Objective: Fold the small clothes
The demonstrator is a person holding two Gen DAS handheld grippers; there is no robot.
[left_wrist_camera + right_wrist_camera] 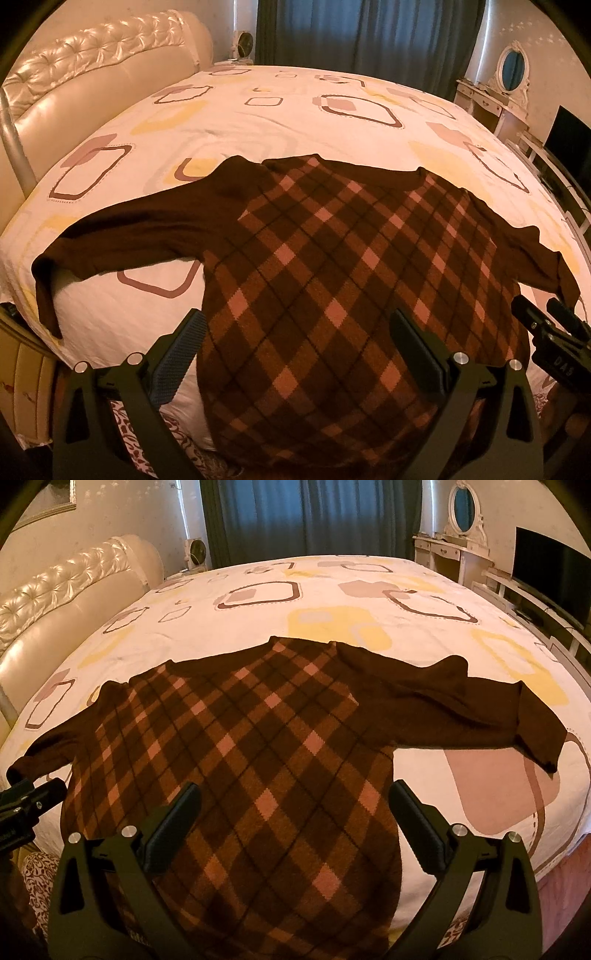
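Here's the brown argyle sweater spread flat on the bed, front up, collar pointing away toward the blue curtains, hem nearest the cameras and draping over the near edge of the mattress. Both sleeves are flung out wide: the one toward the tufted headboard runs to the corner of the bed with its cuff hanging over the edge, while the other sleeve stretches toward the side with the television and the white dressing table, its cuff folded back on the patterned sheet. The left gripper hovers over the lower body of the sweater, jaws spread wide with nothing between them, one finger above bare sheet just beside the sweater's edge, the other above the checks. The right gripper is likewise wide apart and empty-handed, poised over the hem area, both fingers framing the diamond pattern. Each gripper peeks into the other's view at the frame edge, beside a sleeve
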